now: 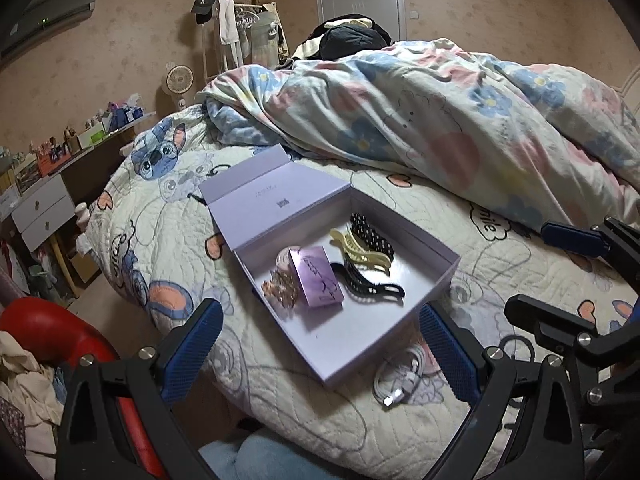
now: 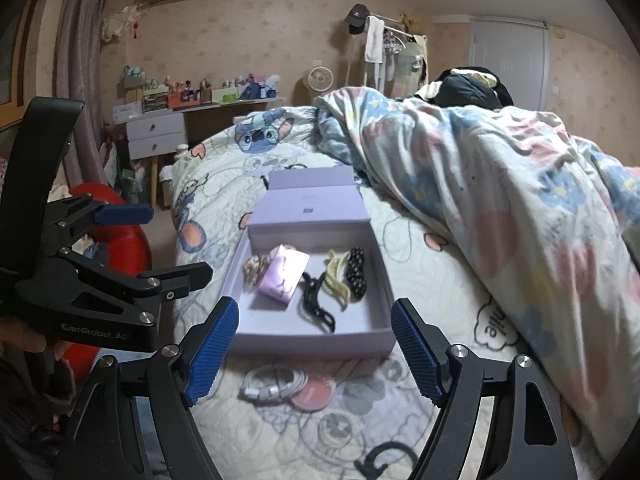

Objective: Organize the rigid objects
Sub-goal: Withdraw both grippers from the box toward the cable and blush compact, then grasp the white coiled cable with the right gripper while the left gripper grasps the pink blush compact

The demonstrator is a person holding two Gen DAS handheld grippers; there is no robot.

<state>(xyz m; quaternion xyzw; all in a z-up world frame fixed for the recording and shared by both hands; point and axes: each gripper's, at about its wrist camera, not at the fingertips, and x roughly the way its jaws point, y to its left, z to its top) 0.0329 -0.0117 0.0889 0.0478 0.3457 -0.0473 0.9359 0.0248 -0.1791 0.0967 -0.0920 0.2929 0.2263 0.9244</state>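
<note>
While both pairs of tongs hang over the near edge of the bed [image 1: 280,392], the left gripper [image 1: 320,340] stands spread wide with nothing between its blue pads. Beyond it the open lilac box [image 1: 360,344] lies on the quilt, lid folded back. Inside, from left to right, sit a brownish clip [image 1: 282,286], a small purple case [image 1: 318,278], a black claw clip [image 1: 372,286], a yellow clip [image 1: 360,250] and a black dotted clip [image 1: 372,236]. A coiled white cable [image 1: 400,376] lies just beside the box's near corner. The right gripper [image 2: 316,356] is likewise parted and empty, framing the box's front wall.
</note>
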